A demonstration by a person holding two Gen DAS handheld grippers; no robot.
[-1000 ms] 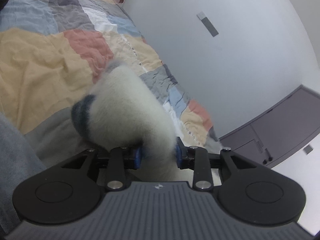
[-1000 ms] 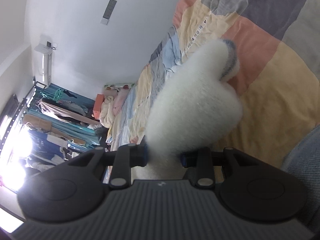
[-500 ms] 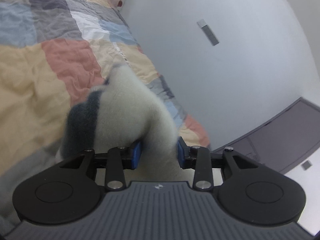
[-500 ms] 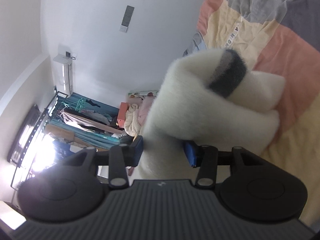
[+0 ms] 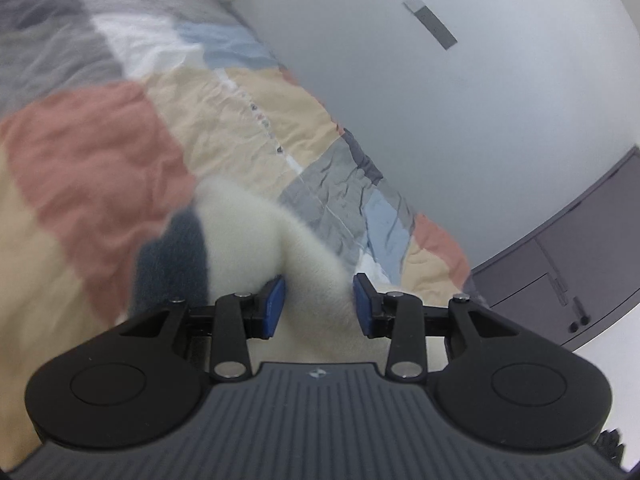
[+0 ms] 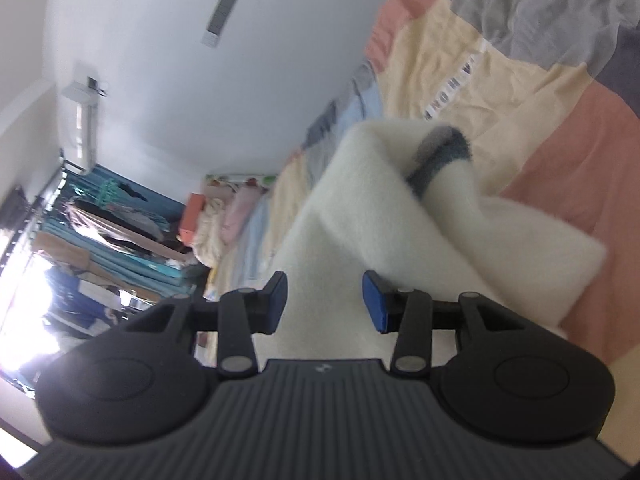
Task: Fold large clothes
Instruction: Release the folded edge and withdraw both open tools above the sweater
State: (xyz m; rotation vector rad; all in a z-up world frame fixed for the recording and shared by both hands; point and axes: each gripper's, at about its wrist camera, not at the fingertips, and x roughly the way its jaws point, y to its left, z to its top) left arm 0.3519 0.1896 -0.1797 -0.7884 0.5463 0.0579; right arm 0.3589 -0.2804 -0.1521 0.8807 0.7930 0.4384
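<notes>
A fluffy white garment [image 6: 372,216] with a dark grey-blue band [image 5: 172,264], apparently bunched in folds.

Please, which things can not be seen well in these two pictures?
- Left wrist view: the fluffy white garment with a dark grey band runs under the left hand-held gripper; its lower part is hidden.
- Left wrist view: the patchwork quilt is blurred.
- Right wrist view: the garment passes behind the right hand-held gripper; whether the pads touch it is unclear.
- Right wrist view: the hanging clothes are too small and overexposed.
</notes>
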